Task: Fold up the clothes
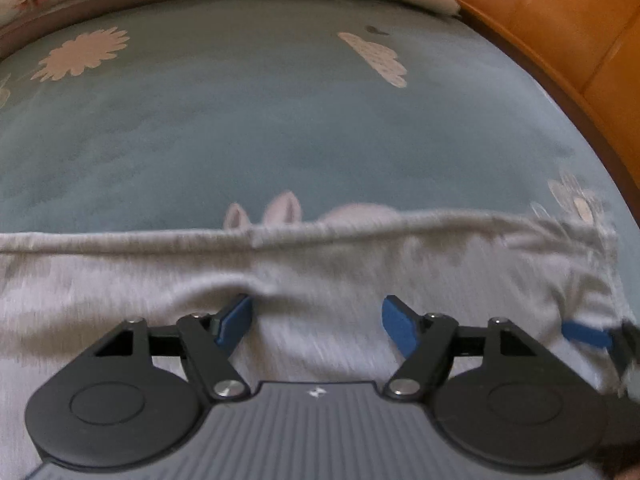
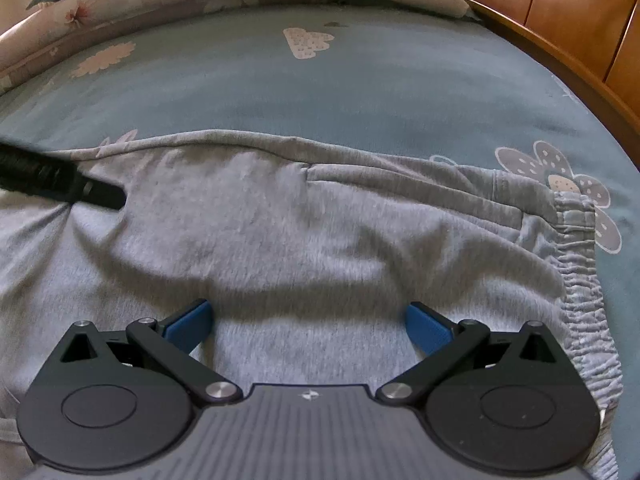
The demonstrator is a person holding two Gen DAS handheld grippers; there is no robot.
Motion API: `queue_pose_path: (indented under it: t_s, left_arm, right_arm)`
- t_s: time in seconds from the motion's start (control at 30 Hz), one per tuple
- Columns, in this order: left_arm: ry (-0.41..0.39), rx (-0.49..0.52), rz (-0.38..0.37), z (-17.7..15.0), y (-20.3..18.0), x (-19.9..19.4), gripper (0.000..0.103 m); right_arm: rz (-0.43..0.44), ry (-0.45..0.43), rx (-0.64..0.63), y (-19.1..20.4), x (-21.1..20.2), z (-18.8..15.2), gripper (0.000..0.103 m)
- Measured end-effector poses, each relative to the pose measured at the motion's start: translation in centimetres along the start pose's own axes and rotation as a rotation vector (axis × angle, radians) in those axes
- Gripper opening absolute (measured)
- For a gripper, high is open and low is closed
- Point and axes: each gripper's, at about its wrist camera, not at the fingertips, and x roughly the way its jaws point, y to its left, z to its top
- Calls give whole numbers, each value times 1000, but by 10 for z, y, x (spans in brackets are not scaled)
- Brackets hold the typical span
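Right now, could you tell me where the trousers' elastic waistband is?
In the right wrist view, the elastic waistband lies at the grey trousers' right end, beside the bedsheet's flower print.

The grey sweatpants [image 1: 320,264] are smeared by motion blur in the left wrist view — their weave unreadable — and run off the left edge. They cover most of a rabbit print [image 1: 280,210] on the bed sheet [image 1: 280,120]. The right gripper [image 1: 588,334] is cut by the right edge.

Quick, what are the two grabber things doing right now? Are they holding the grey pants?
Left gripper: jaws open, holding nothing, above the grey pants.
Right gripper: jaws open, holding nothing, above the same pants.
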Motion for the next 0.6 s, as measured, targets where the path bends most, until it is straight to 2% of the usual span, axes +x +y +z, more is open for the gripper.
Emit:
queue_pose_path:
  t_s: [0.17,0.33,0.5,0.6]
  left_arm:
    - [-11,-13,-5,5,2,-1,75]
    - [-34,-17,18,-18,11,-29,75]
    - [-45,26,107,-61,24,-52,75]
    - [-25,96,184,-81,28,-53,75]
  right_arm:
    - [-1,-15,1,1,-1,-3,103]
    - [-3,-2,4,2,-1,0,103]
    - [-9,2,8,2,0,1,103]
    - [-11,3,10,3,0,1,103]
